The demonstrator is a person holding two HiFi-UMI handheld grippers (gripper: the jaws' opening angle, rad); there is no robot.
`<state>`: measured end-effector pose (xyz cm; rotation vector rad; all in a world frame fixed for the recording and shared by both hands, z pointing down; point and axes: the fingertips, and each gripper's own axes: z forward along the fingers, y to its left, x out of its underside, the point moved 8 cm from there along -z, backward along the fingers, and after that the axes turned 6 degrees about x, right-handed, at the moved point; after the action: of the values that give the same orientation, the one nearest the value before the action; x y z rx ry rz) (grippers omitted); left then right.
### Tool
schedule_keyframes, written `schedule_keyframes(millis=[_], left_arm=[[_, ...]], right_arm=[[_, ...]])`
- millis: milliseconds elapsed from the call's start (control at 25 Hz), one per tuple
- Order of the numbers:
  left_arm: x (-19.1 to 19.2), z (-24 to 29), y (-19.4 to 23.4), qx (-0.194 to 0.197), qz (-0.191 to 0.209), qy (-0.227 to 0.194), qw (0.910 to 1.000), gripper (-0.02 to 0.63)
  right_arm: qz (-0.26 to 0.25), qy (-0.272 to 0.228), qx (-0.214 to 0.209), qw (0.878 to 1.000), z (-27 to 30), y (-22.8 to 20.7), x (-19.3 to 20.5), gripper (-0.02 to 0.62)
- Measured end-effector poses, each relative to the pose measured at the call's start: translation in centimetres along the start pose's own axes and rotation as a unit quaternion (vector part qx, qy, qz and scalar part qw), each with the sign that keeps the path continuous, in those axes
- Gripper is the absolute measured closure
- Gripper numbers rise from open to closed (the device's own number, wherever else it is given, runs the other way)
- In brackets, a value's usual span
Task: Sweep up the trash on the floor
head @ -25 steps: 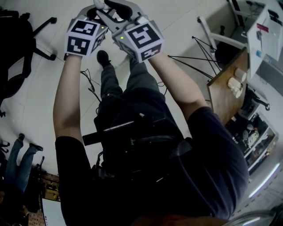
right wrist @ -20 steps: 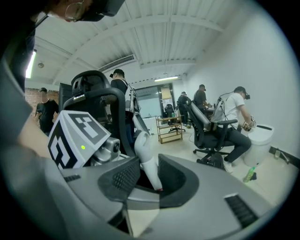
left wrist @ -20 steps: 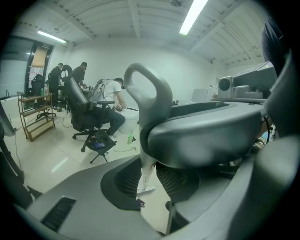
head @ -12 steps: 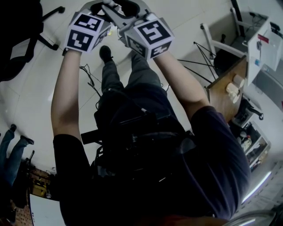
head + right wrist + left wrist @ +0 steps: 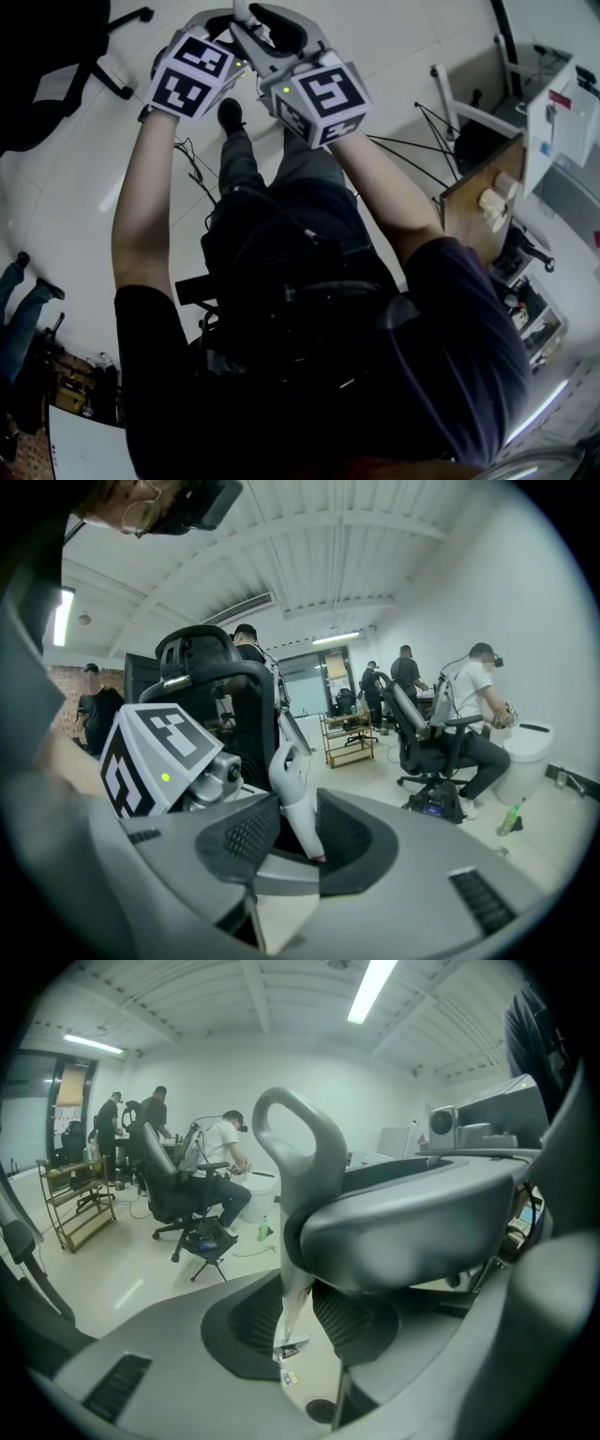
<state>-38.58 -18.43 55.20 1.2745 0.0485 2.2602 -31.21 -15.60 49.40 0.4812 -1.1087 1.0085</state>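
Head view puts the white plastic loop-topped handle (image 5: 242, 11) just beyond the person's black shoe (image 5: 228, 114). Left gripper (image 5: 298, 1321) and right gripper (image 5: 298, 841) both clamp this handle, jaws narrow on its stem. A small label (image 5: 284, 1350) on the handle is unreadable.

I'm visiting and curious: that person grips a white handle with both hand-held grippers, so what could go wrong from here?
Cables lie on the floor by the person's shoe and could trip them. The wooden table and the office chair stand close, so the white handle might knock them.
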Motion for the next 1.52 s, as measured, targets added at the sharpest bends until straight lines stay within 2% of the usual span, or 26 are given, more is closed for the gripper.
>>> schedule_keyframes(millis=[240,360,600,720,920,1240,1400,1520], left_arm=[[-0.6,0.5,-0.9,0.019,0.045,0.015,0.9987,0.503],[-2.0,1.4,-1.2,0.027,0.065,0.019,0.9974,0.503],[-4.0,3.6,-2.2,0.055,0.115,0.043,0.9909,0.503],[-4.7,4.5,-2.9,0.071,0.133,0.051,0.9873,0.503],[-5.4,5.3,-3.7,0.097,0.156,0.073,0.9802,0.503],[-6.3,5.8,-4.4,0.125,0.180,0.105,0.9701,0.503],[-6.4,5.8,-4.7,0.129,0.187,0.110,0.9676,0.503],[-6.8,6.1,-4.9,0.128,0.189,0.099,0.9686,0.503]], right_arm=[[-0.005,-0.014,0.030,0.999,-1.2,-0.2,0.1,0.456],[0.019,-0.024,0.046,0.998,-2.0,-1.5,-0.5,0.454],[0.070,-0.034,0.130,0.988,-3.7,-3.3,-0.7,0.456],[0.092,-0.036,0.153,0.983,-4.7,-4.1,-0.6,0.456],[0.117,-0.034,0.171,0.978,-5.7,-4.6,-0.5,0.454],[0.139,-0.037,0.177,0.974,-6.8,-5.2,-0.6,0.454],[0.138,-0.038,0.179,0.973,-7.2,-5.2,-0.5,0.456],[0.112,-0.043,0.188,0.975,-7.5,-5.6,-0.8,0.459]])
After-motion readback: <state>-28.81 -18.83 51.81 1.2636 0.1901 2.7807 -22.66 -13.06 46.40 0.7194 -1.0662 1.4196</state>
